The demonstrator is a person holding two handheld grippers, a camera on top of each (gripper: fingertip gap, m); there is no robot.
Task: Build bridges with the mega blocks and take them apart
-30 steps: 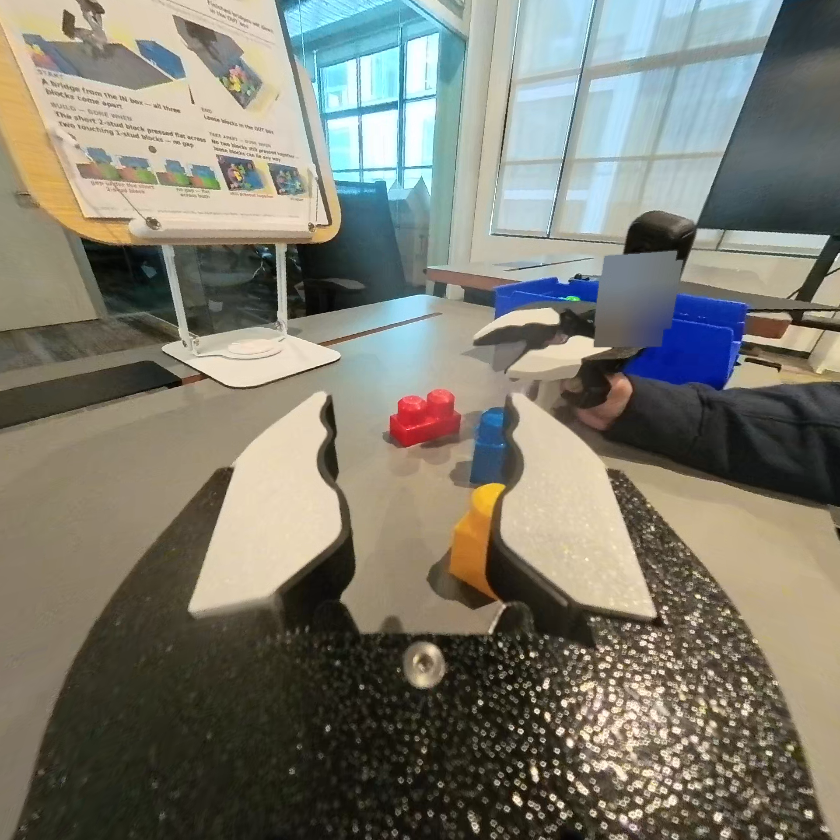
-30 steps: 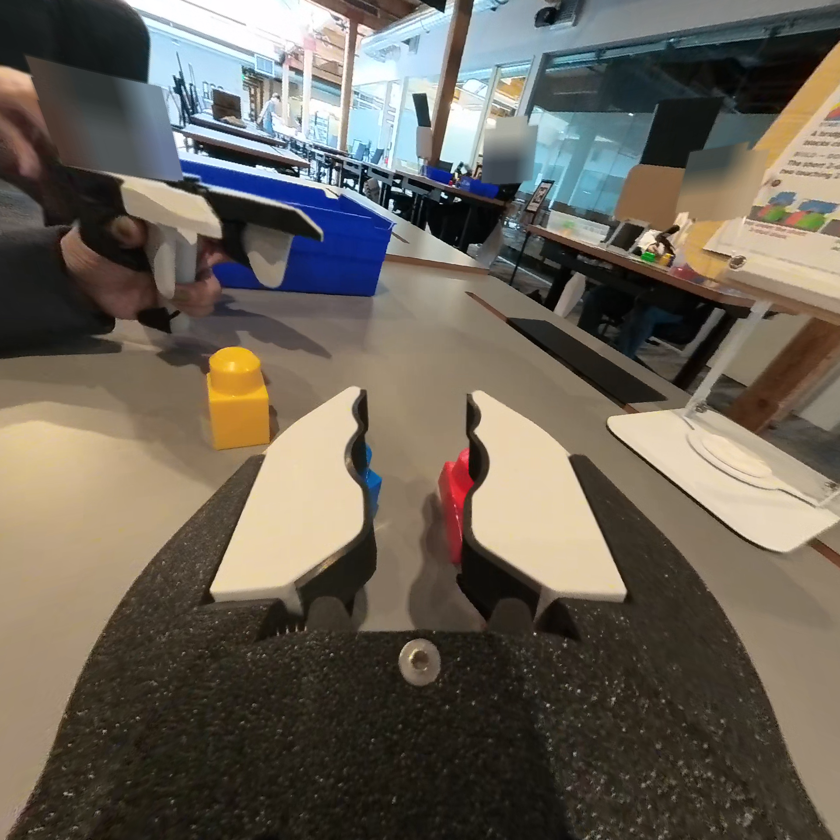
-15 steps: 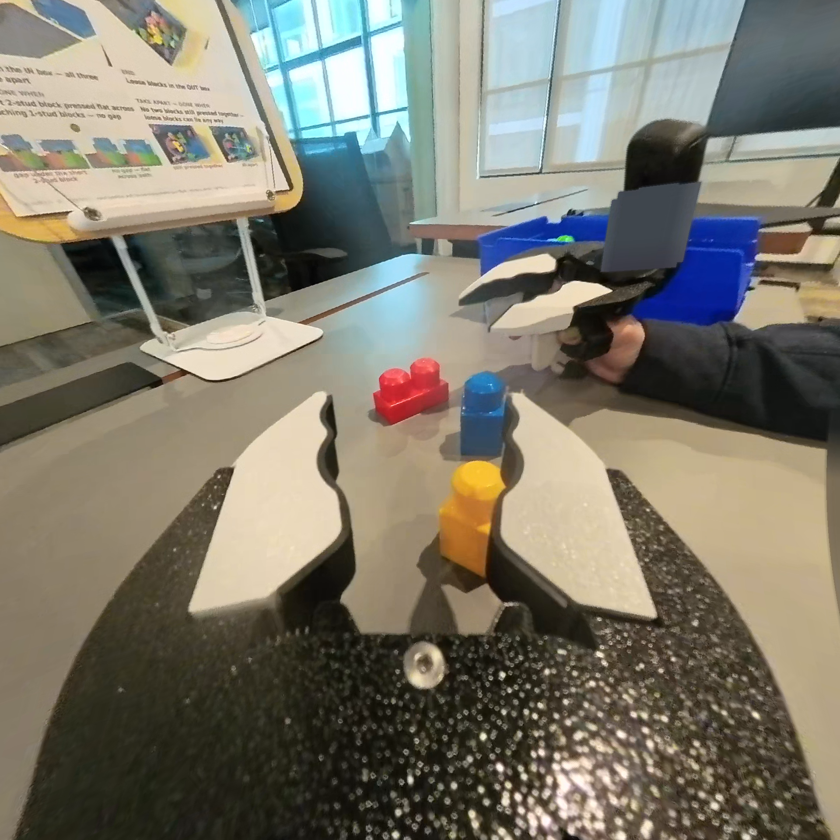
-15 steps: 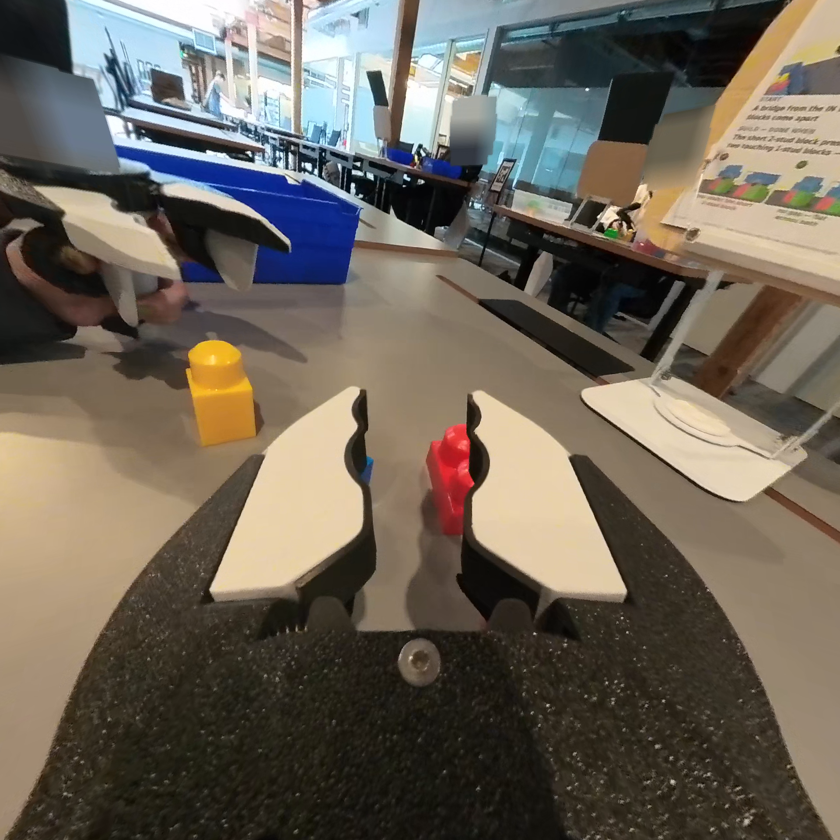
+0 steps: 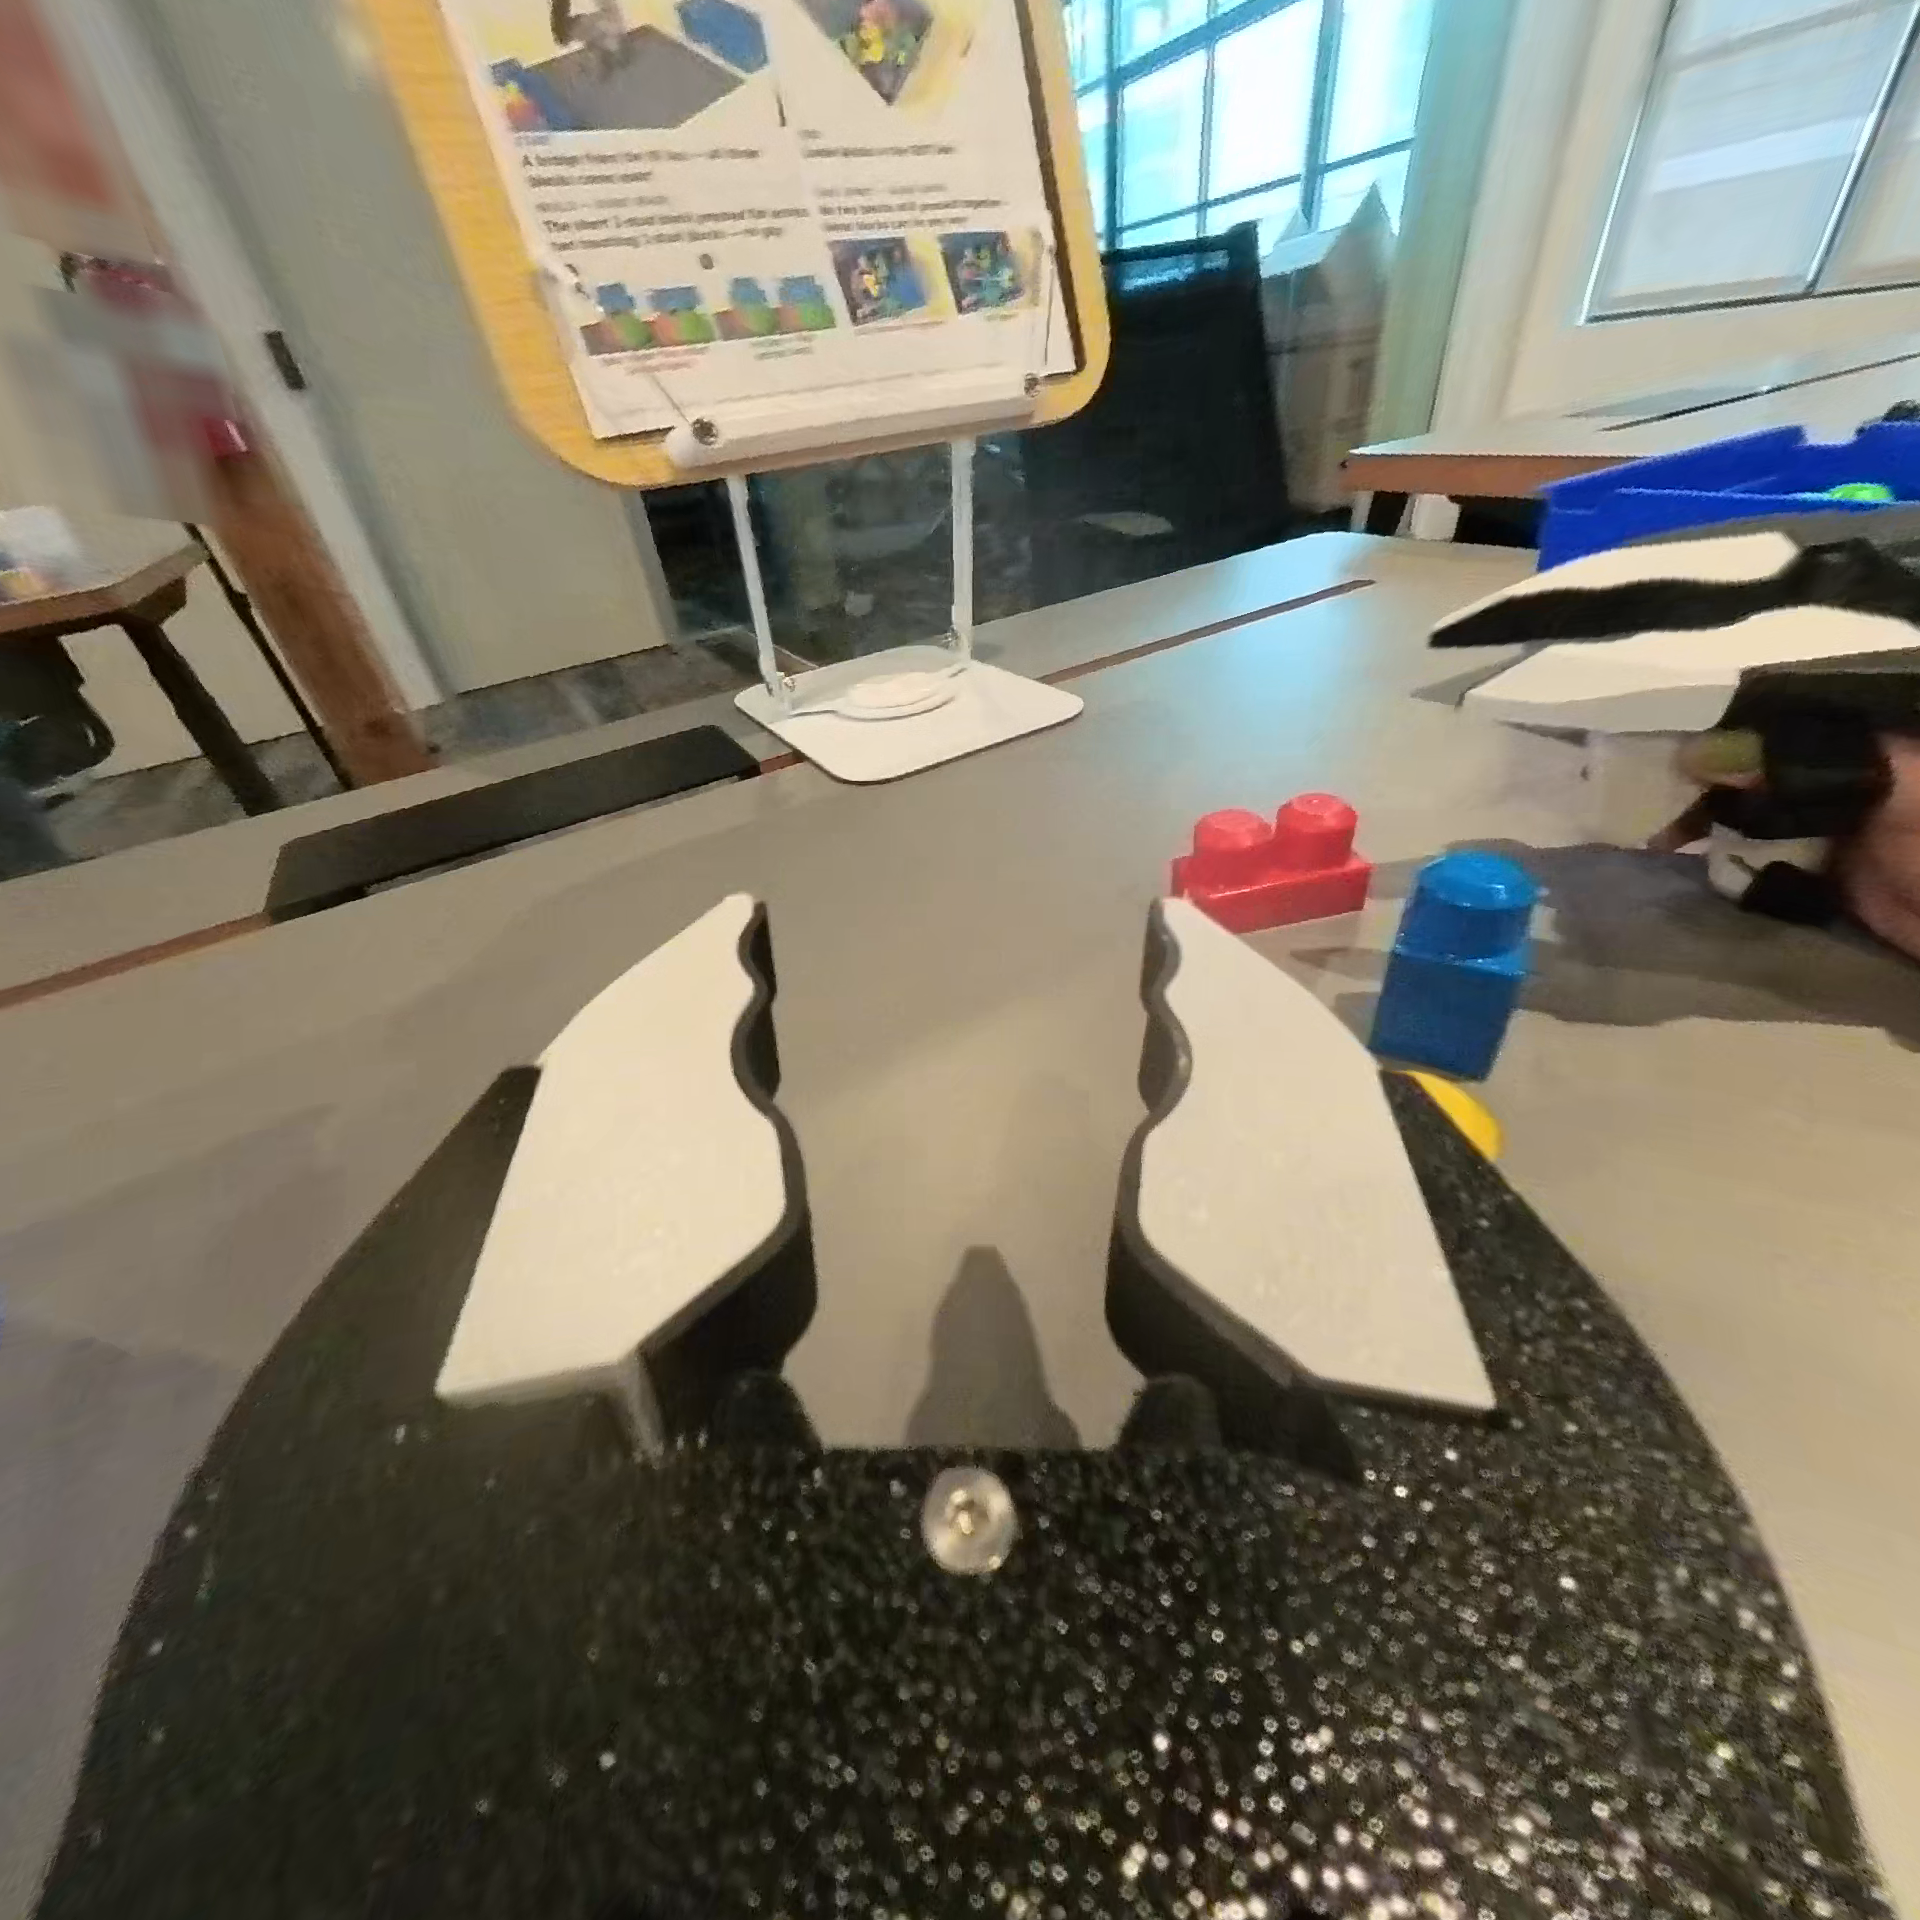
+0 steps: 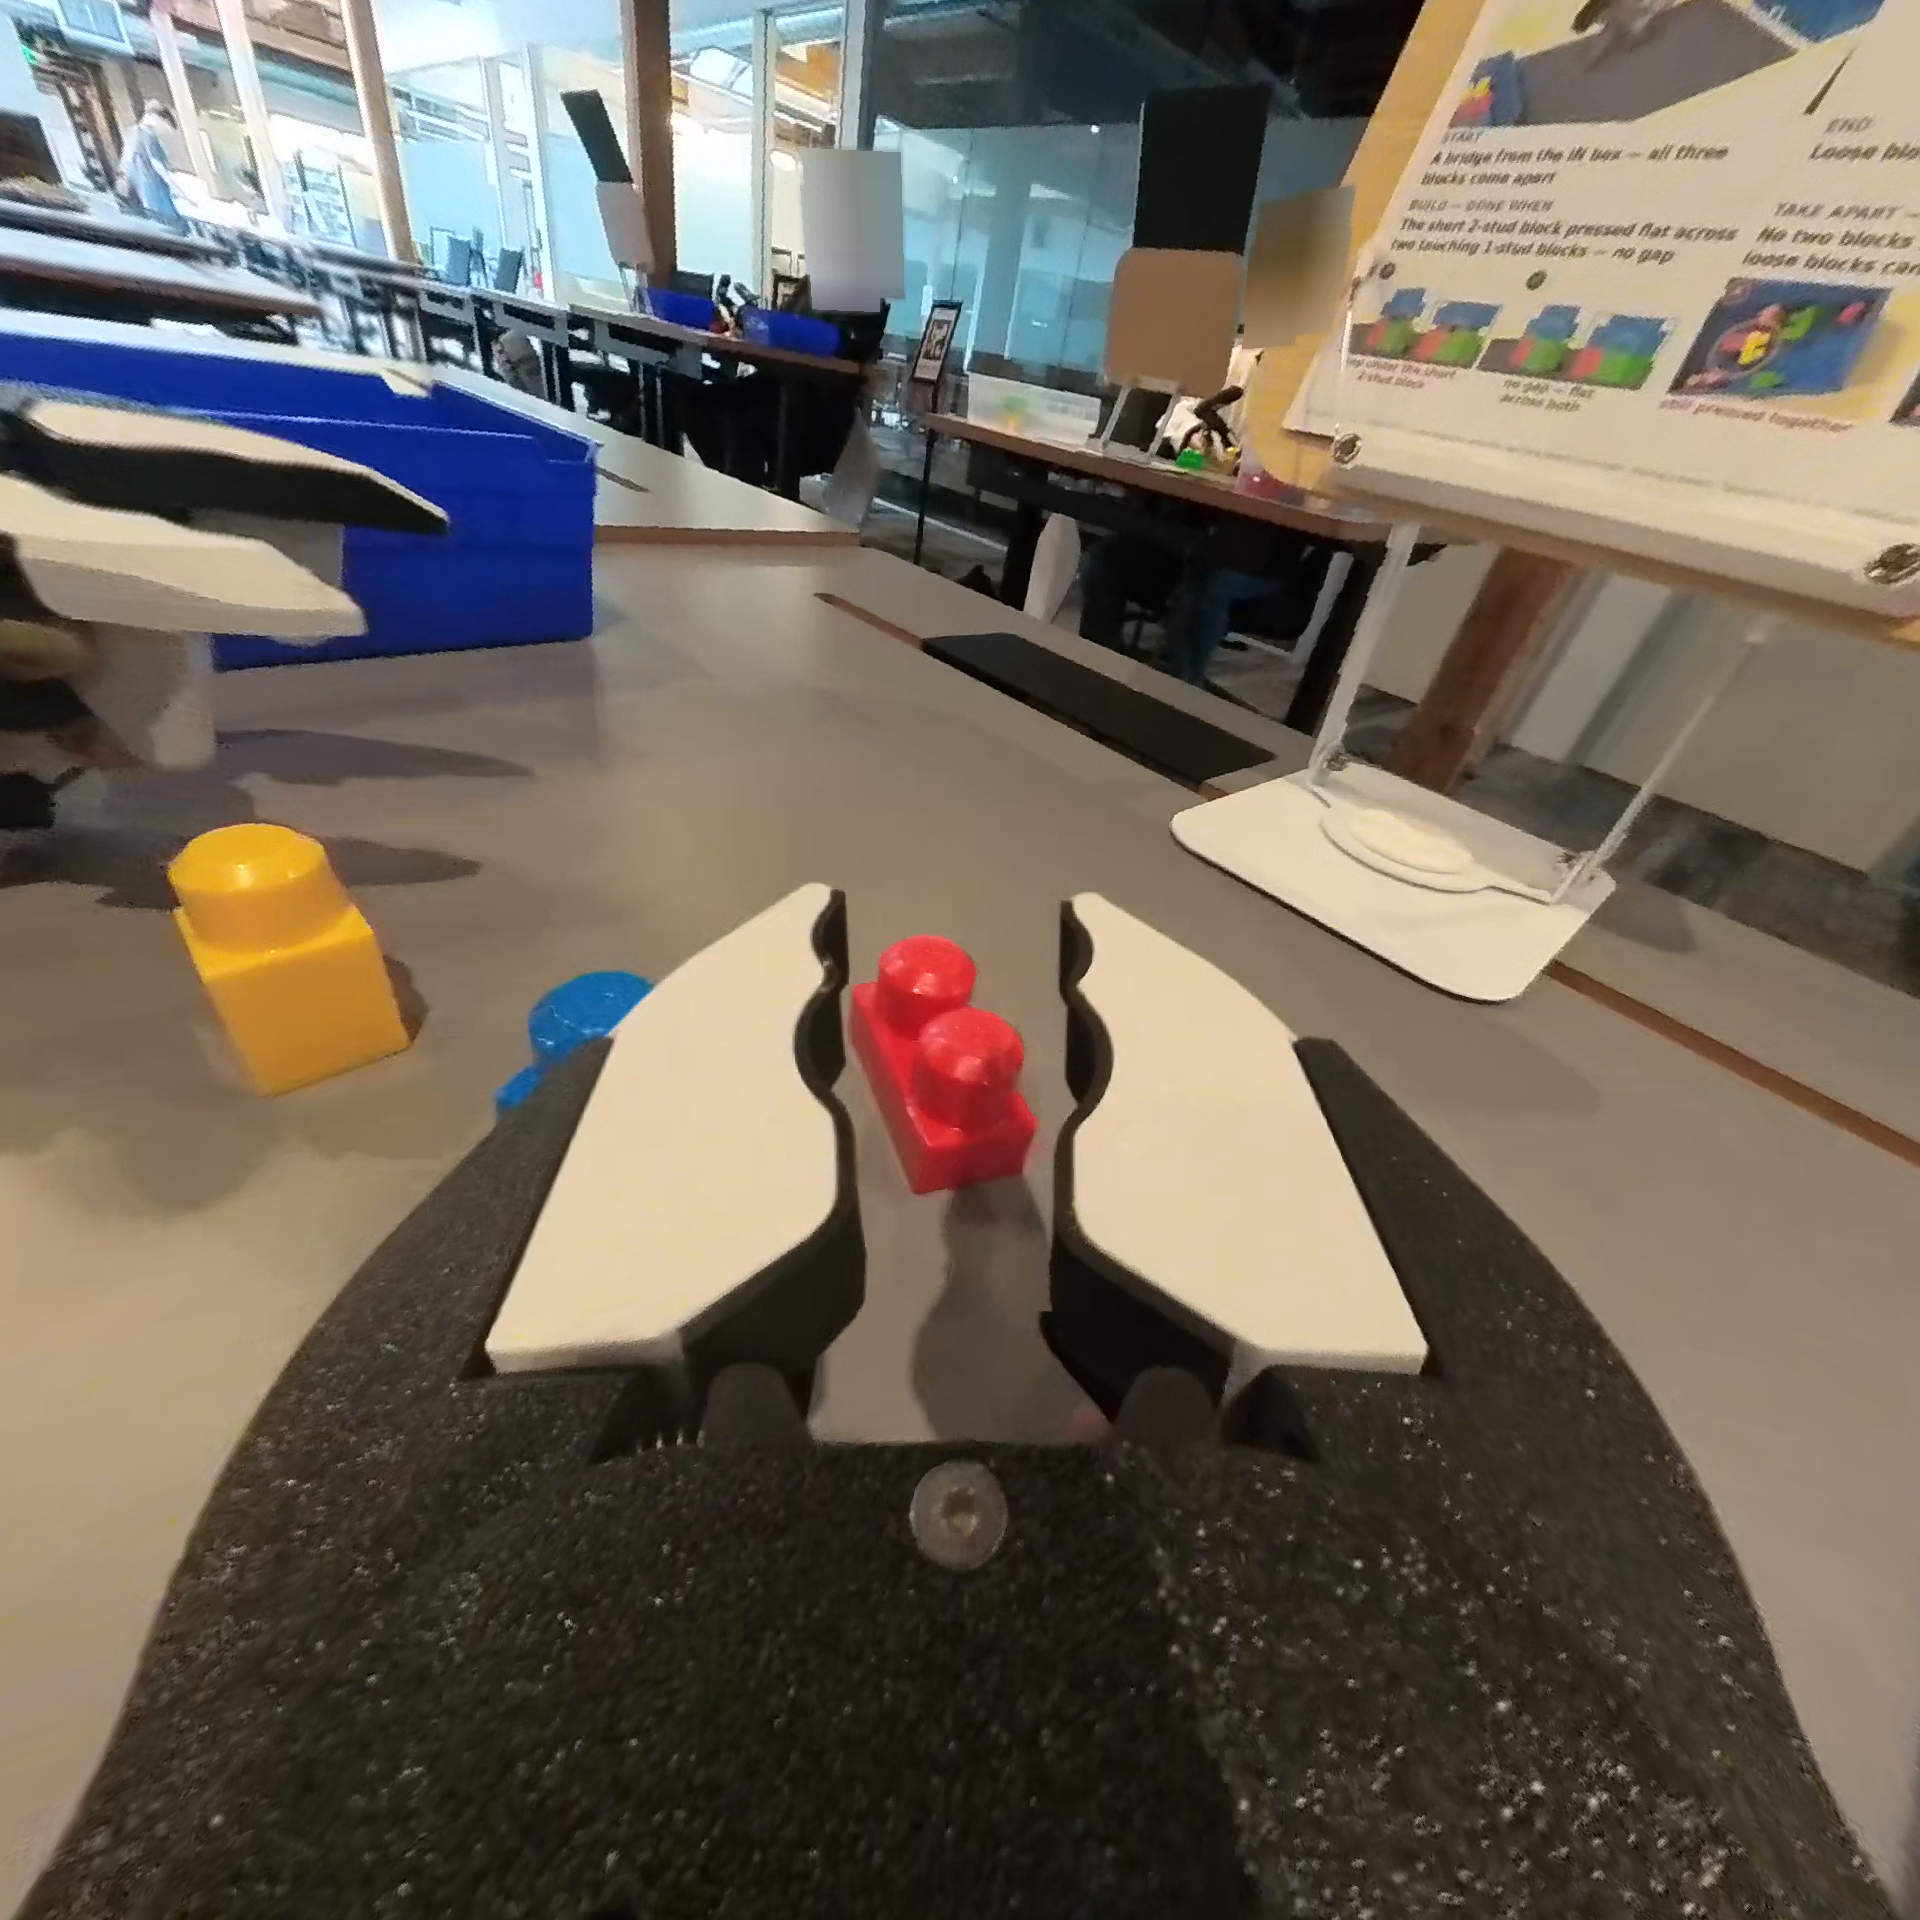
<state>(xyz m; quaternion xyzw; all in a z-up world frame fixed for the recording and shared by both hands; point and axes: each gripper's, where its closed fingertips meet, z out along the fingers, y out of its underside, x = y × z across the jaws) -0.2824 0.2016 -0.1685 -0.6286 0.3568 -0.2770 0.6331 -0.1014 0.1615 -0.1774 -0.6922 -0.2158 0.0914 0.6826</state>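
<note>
The left gripper [image 5: 956, 935] hangs over bare grey table [image 5: 623, 987] with its jaws spread wide and nothing between them. To its right in the left wrist view stand the three loose blocks: a red block [image 5: 1273, 868] with two studs lies flat, a blue block [image 5: 1455, 977] with one stud stands upright just near and right of it, not touching, and a sliver of the yellow block [image 5: 1460, 1117] shows behind the right finger. The right gripper [image 6: 951, 925] is low over the table, its jaws parted on either side of the red block [image 6: 940, 1070], which sits on the table between the fingers [image 6: 707, 1101] with a clear gap on the right side and a narrow one on the left, so the pads do not press on it and nothing is gripped. In that view the blue block [image 6: 577, 1023] is just left of the left finger and partly hidden by it, and the yellow block [image 6: 286, 956] stands upright farther left, apart from the blue one. A blue bin [image 6: 457, 520] rests on the far left of the table, behind the left gripper's tips. A white stand [image 6: 1403, 873] carrying an instruction sheet [image 6: 1621, 239] is at the far right edge of the table, with a black strip [image 6: 1091, 696] lying along that edge beyond it.
</note>
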